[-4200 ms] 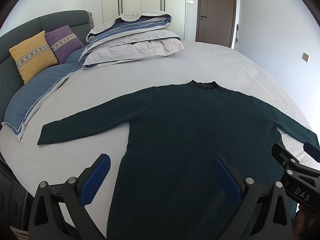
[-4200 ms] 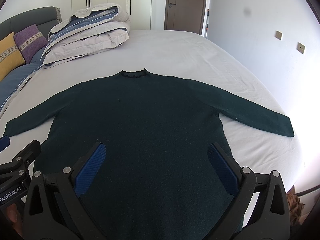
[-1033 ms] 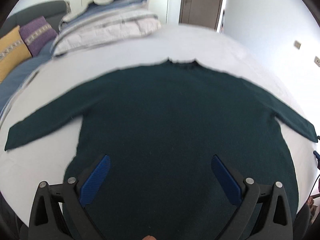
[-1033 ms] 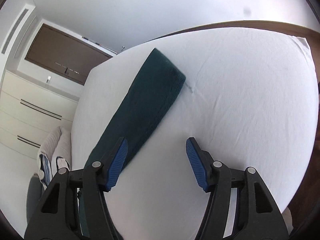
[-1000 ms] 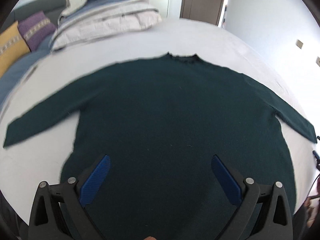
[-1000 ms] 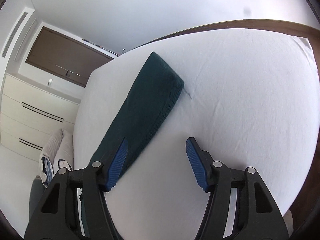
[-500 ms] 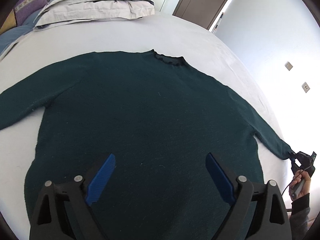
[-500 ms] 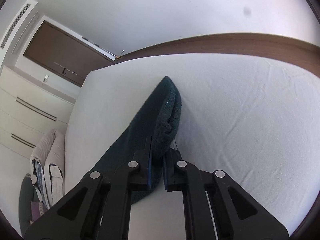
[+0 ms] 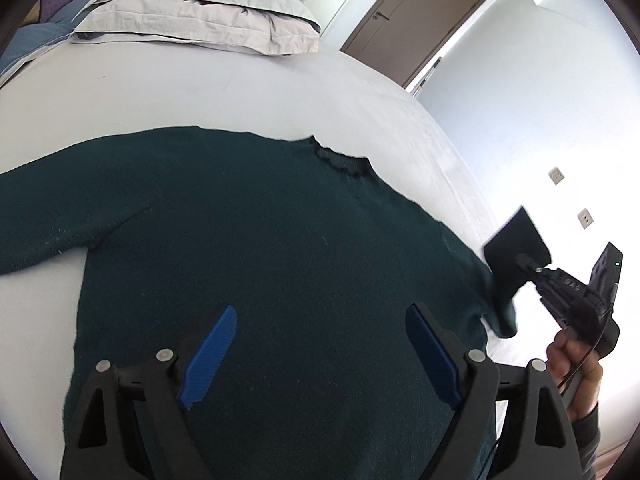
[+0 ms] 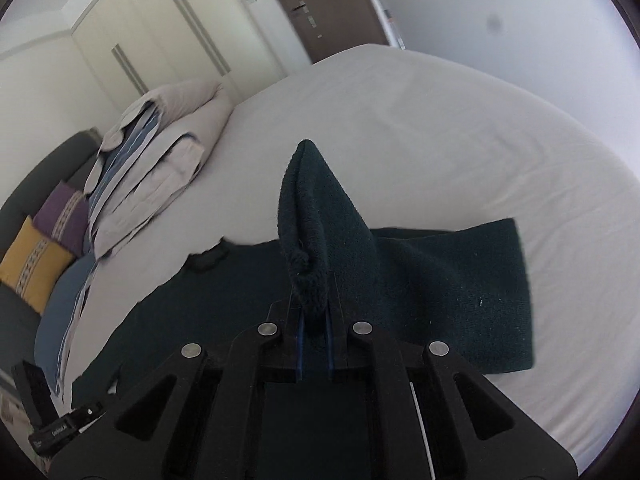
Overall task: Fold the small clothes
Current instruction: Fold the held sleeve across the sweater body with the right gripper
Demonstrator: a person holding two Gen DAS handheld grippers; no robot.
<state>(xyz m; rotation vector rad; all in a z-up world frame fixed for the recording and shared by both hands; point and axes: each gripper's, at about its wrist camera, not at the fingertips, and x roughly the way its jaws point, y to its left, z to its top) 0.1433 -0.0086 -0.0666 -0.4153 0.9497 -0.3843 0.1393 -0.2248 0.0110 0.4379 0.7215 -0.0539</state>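
A dark green sweater (image 9: 256, 248) lies flat on the white bed (image 9: 200, 96), neck away from me. My left gripper (image 9: 316, 354) is open and empty, hovering over the sweater's lower body. My right gripper (image 10: 312, 344) is shut on the cuff of the sweater's right sleeve (image 10: 316, 216) and holds it lifted, carried inward over the sweater body (image 10: 200, 308). The rest of that sleeve (image 10: 472, 288) drapes back to the bed. In the left wrist view the right gripper (image 9: 528, 266) shows at the right with the lifted cuff (image 9: 516, 240).
A stack of folded grey and blue bedding (image 9: 208, 4) lies at the head of the bed, also in the right wrist view (image 10: 160, 152). Yellow (image 10: 32, 268) and purple (image 10: 66, 216) cushions sit at the headboard. A brown door (image 9: 416, 20) and white wardrobes (image 10: 168, 36) stand behind.
My right gripper closed on the right sleeve's cuff, lifted it off the bed and swung it inward toward the sweater's body. My left gripper stayed open and shifted forward over the sweater.
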